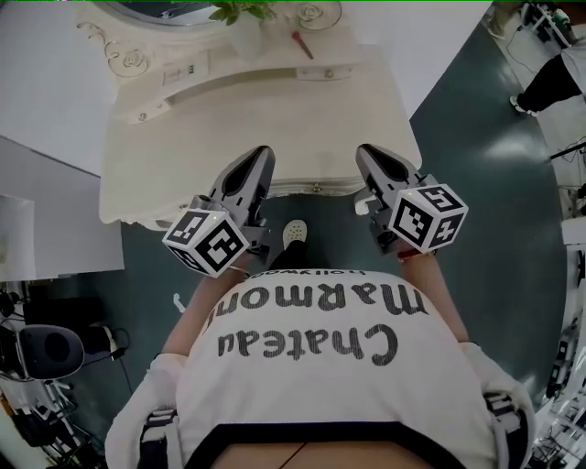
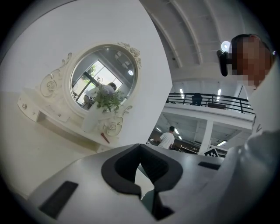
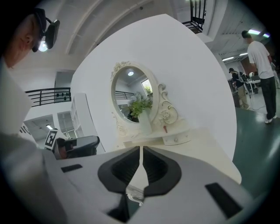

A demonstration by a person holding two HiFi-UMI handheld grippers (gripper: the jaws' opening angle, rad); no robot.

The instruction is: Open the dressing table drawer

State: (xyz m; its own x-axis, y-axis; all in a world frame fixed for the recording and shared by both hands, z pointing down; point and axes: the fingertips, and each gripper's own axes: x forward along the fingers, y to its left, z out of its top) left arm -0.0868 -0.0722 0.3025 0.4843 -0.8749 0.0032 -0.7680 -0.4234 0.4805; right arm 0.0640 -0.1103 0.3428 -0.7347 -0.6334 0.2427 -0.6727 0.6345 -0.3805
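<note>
The cream dressing table [image 1: 183, 169] stands in front of me, its top bare at the near side. A small knob [image 1: 316, 188] shows on its front edge, midway between my two grippers. My left gripper [image 1: 261, 152] hovers over the table's front edge, left of the knob, its jaws shut on nothing. My right gripper [image 1: 365, 149] is level with it, right of the knob, also shut and empty. The oval mirror [image 2: 103, 81] and a potted plant [image 2: 107, 99] lie ahead of the left gripper [image 2: 140, 146]. The right gripper [image 3: 141, 149] faces the same mirror [image 3: 131, 94].
A raised back shelf with small drawers [image 1: 188, 69], a plant vase [image 1: 245, 27] and a red stick [image 1: 302, 44] sits at the table's rear. A white cabinet [image 1: 46, 215] stands to the left. Another person [image 1: 551, 84] stands far right on the dark floor.
</note>
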